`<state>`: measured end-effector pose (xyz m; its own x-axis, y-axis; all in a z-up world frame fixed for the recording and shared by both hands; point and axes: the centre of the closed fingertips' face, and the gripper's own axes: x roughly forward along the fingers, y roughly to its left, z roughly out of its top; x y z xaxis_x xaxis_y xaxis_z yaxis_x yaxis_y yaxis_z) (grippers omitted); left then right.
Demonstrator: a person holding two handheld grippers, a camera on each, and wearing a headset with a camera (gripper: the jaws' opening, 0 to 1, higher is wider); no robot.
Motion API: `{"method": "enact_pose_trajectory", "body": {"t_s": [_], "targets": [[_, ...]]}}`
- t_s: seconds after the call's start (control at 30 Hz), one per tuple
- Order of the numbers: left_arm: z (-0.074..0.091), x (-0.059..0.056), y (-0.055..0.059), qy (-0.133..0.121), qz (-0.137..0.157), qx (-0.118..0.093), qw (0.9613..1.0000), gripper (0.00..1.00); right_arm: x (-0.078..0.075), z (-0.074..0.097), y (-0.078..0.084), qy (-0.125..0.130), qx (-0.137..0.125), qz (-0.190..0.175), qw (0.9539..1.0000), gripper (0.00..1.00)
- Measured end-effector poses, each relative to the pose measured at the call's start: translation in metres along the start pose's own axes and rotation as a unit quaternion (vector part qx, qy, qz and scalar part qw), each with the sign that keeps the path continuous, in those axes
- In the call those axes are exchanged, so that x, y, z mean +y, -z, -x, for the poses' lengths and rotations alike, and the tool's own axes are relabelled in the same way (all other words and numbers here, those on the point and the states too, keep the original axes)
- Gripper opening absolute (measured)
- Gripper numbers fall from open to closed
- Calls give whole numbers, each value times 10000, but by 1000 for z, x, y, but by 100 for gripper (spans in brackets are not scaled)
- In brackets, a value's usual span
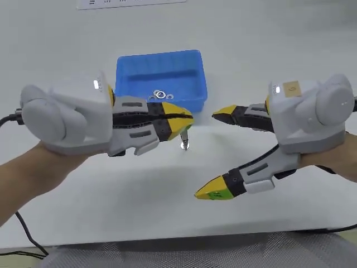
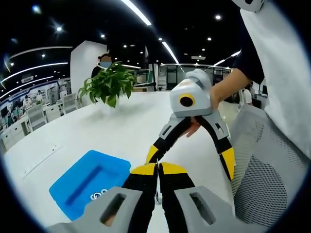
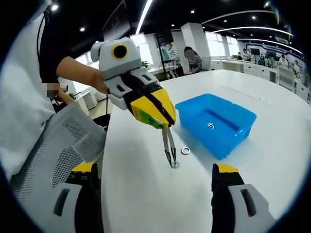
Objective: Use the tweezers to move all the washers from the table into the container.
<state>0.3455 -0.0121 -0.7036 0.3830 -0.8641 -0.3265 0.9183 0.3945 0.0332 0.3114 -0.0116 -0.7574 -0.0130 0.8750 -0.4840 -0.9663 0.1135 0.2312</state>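
Starting at the left: I'm seeing the left gripper squeezing its jaws fully together on the tweezers, handle end pinched between the yellow tips. Tweezers are hanging tips-down, reaching the table just in front of the container. Tips are sitting nearly together; I can't tell whether they're pinching anything. In the right gripper view I'm picking out one washer lying flat on the table, just beside the tweezer tips, between them and the container's near wall. Container is sitting upright behind that, blue, open-topped, and it's carrying a few washers on its floor near the front wall. Moving right, the right gripper is hovering above the table with its jaws spread wide, gripping nothing, tips pointing toward the left gripper, near the tweezers but not touching them.
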Motion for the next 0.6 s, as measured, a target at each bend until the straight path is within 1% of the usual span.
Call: {"method": "enact_pose_trajectory", "body": {"t_s": [0.13,0.2,0.27,0.3,0.37,0.47,0.6], "targets": [[0,-2,0,61,0,-10,10000,5,0,-1,1,-13,27,-18,10000,98],[1,-1,1,89,65,-7,9999,5,0,-3,1,-17,27,-19,10000,97],[3,0,2,106,123,25,9999,5,1,-6,0,-43,18,-7,10000,97],[5,0,2,154,131,70,9998,5,1,-8,0,-61,24,2,10000,96],[7,-3,4,292,87,174,9994,5,2,-11,0,-95,42,21,9999,95],[7,-8,5,438,75,230,9987,5,2,-15,-2,-159,21,6,9999,92],[5,-7,4,447,103,237,9987,5,1,-21,-7,-196,21,62,9998,87]]}}
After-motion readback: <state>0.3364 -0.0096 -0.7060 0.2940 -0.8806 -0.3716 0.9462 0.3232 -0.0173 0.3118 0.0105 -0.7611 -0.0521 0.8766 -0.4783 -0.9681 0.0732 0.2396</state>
